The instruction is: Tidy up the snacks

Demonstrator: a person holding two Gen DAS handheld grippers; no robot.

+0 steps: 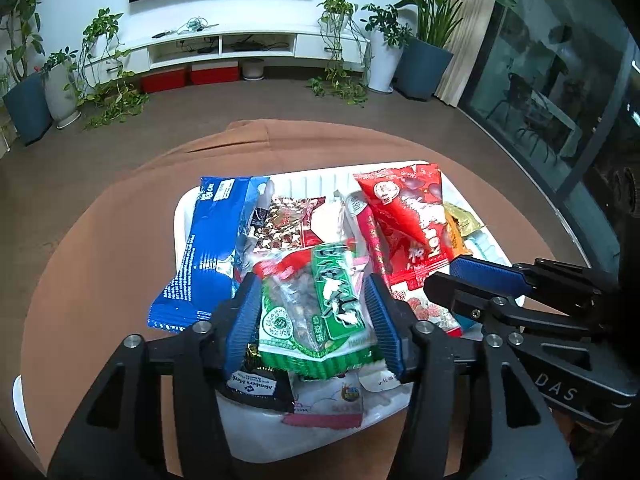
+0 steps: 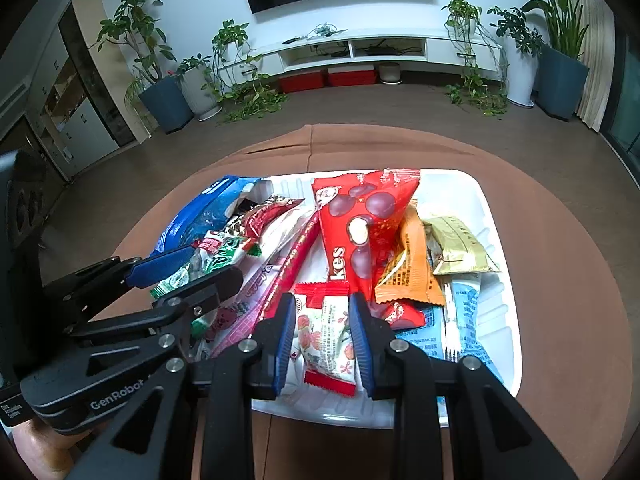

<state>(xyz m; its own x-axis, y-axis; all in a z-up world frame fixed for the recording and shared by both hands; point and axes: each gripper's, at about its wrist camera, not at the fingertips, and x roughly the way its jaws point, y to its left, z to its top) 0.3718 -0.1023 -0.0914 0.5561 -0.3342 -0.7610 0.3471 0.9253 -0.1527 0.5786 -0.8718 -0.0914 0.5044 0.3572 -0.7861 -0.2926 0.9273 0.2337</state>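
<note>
The tray [image 2: 496,216] is showing white on a brown tablecloth [image 2: 560,280]. A long packet [image 1: 200,248] is showing blue with white print, the big bag [image 2: 368,224] red with purple rounds, 1 packet [image 2: 408,276] orange, another [image 2: 456,248] gold. The nut bag [image 1: 312,320] is showing green and white.

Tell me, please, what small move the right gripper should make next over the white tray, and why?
Probably lift the right gripper straight up a little. Its blue pads already sit against both sides of the small white packet with red ends and strawberry print, which lies in the white plastic tray among other wrappers. A short lift would show whether the grip holds before carrying it.
</note>
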